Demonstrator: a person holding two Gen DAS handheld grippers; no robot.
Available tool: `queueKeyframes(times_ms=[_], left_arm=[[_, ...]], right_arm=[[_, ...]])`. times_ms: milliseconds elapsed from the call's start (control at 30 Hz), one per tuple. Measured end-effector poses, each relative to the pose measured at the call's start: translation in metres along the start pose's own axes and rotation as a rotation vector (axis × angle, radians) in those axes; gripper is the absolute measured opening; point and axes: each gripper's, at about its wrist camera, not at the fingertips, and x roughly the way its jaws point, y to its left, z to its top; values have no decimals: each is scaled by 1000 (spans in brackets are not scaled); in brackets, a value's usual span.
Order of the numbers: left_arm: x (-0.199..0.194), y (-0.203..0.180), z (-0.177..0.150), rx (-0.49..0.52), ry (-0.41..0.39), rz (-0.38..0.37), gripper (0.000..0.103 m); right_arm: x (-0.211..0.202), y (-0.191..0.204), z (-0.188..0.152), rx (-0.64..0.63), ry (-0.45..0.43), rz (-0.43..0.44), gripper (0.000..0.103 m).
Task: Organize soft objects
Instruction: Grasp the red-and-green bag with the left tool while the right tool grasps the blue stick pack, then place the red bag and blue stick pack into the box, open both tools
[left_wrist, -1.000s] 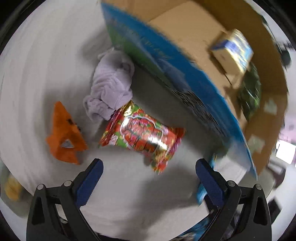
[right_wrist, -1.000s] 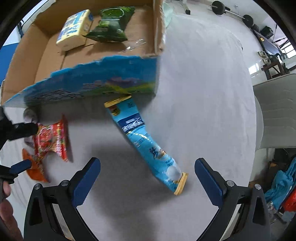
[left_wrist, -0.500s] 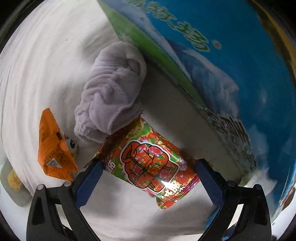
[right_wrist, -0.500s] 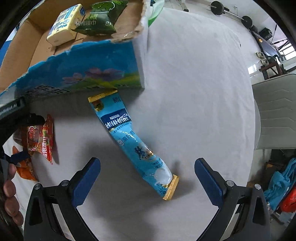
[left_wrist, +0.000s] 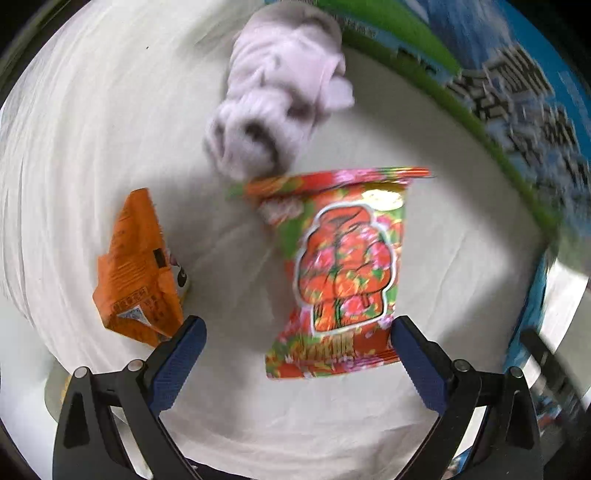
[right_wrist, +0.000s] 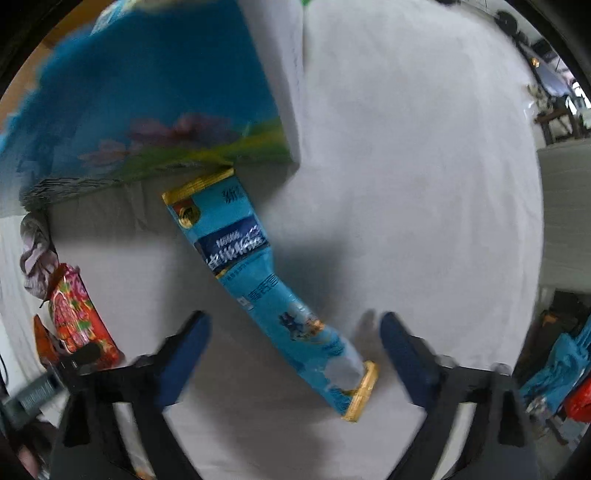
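A red and green snack bag (left_wrist: 343, 269) lies on the white cloth, its near end between the fingers of my open left gripper (left_wrist: 295, 354). A crumpled lilac cloth (left_wrist: 280, 88) lies beyond it, and an orange packet (left_wrist: 140, 269) lies to its left. A long blue Nestle pouch (right_wrist: 266, 284) lies in front of my open right gripper (right_wrist: 295, 347), its lower end between the fingers. The red bag (right_wrist: 74, 317) and lilac cloth (right_wrist: 35, 254) also show at the left of the right wrist view.
A cardboard box with a blue printed side (left_wrist: 517, 92) stands just right of the lilac cloth; it rises behind the blue pouch in the right wrist view (right_wrist: 147, 96). Furniture and a blue fabric pile (right_wrist: 557, 362) stand off the table at the right.
Both grippers have dropped lower and closer to their packets. The left has swung so the red bag now lies lengthwise between its fingers. The box interior has left the right view.
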Motion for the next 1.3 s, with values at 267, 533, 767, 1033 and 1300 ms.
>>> queueKeyframes(times_ms=[267, 533, 767, 1033, 1300], left_arm=[[-6, -48, -68, 259, -119, 66, 44], [13, -62, -135, 356, -103, 51, 47], [34, -50, -127, 214, 13, -73, 57], [50, -74, -152, 208, -10, -38, 46], [55, -132, -202, 361, -79, 52, 43]], right_arm=[[10, 2, -38, -16, 91, -37, 36], [8, -6, -71, -56, 149, 84, 53], [4, -4, -48, -89, 103, 64, 59], [22, -9, -57, -58, 145, 32, 33], [23, 0, -58, -9, 127, 42, 16]])
